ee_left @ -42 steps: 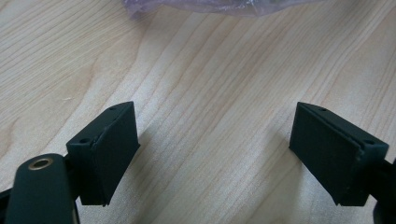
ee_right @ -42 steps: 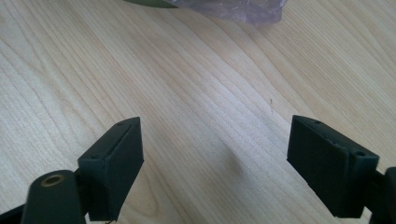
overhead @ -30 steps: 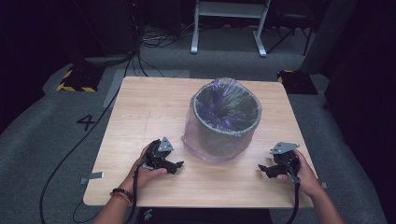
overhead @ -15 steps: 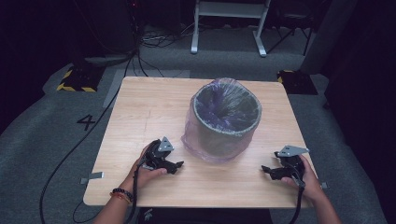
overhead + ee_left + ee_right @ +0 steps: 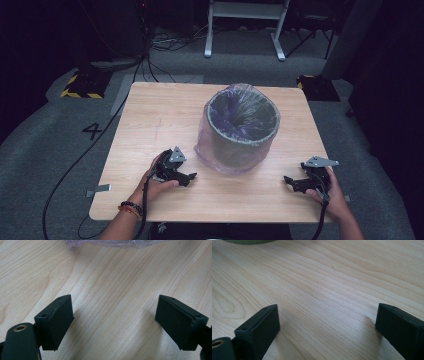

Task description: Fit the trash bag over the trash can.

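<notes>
From above, a round grey bin lined with a thin purple plastic bag (image 5: 243,127) stands in the middle of the pale wooden desk (image 5: 150,115). The left claw (image 5: 189,176) rests on the desk just beside the bin's lower left side. The right claw (image 5: 289,181) sits near the desk's edge, well apart from the bin.

The left claw's own camera shows a crinkly purple edge of the bag (image 5: 112,243) just ahead of its wide-spread jaws, with bare wood between them.

The right claw's own camera shows a grey curve of the bin (image 5: 249,241) far ahead. Its jaws have just been opening and stand wide, with bare wood between them.
</notes>
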Tool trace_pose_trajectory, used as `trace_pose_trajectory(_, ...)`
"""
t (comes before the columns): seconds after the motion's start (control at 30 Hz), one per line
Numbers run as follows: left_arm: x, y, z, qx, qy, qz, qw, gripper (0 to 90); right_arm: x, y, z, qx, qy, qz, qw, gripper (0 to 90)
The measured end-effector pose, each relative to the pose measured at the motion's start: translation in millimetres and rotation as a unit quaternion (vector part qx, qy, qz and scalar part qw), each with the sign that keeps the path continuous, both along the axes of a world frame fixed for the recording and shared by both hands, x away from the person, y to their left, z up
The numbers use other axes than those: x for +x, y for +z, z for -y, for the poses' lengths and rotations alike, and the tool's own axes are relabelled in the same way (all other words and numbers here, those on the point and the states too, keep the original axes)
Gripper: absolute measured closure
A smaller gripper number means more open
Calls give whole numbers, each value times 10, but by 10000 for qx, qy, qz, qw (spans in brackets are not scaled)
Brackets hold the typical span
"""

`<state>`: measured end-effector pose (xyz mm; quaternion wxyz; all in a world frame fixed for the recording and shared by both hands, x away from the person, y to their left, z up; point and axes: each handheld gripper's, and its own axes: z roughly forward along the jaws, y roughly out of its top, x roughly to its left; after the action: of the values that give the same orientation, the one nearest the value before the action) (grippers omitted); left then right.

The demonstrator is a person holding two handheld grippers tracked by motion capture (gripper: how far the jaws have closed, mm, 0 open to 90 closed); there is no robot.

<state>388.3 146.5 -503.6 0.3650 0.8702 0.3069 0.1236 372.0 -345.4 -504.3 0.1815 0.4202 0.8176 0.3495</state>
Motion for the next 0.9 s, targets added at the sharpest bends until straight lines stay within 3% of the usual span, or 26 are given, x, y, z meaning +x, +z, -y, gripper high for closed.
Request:
trace_pose_trajectory(0.23, -1, -1, 5, -3, 16, 4, 10000, 144, 2, 0, 23, 2, -140, -2, 9999, 57)
trace_pose_trajectory(0.9, -24, 0, -1, 5, 9, 10, 10000, 147, 10, -2, 23, 2, -164, -4, 9999, 53)
